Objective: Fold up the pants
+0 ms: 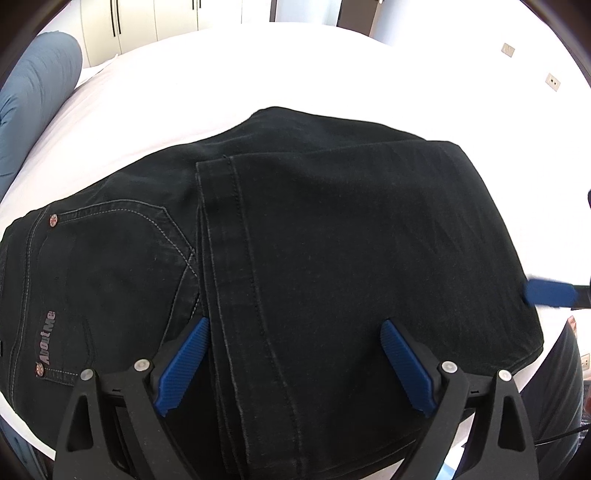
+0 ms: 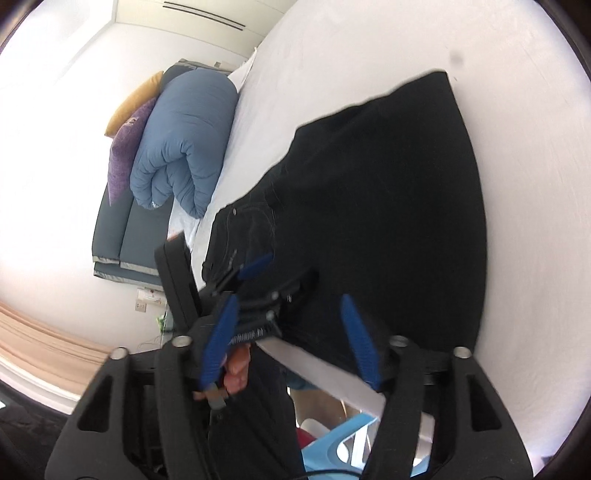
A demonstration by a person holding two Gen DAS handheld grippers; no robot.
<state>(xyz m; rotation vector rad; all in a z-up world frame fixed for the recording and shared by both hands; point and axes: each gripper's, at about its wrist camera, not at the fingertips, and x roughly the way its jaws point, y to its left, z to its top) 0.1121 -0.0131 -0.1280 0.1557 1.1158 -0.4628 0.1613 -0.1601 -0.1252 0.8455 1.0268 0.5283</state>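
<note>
Black jeans point(image 1: 314, 240) lie folded on a white bed point(image 1: 221, 81), the leg hems laid over the seat beside the back pocket point(image 1: 122, 251). My left gripper point(image 1: 293, 326) is open just above the hem at the near edge, holding nothing. My right gripper point(image 2: 290, 302) is open and empty over the bed's near edge, beside the folded jeans point(image 2: 388, 206). One blue finger of the right gripper point(image 1: 550, 293) shows at the jeans' right edge in the left wrist view. The left gripper point(image 2: 255, 264) shows in the right wrist view, over the pocket end.
A rolled blue duvet point(image 2: 184, 136) lies at the bed's far left, with purple and yellow cushions point(image 2: 127, 147) behind it on a grey-blue mattress point(image 2: 122, 236). White wardrobes point(image 1: 147, 18) stand beyond the bed. A light blue plastic stool point(image 2: 332, 443) stands below the bed edge.
</note>
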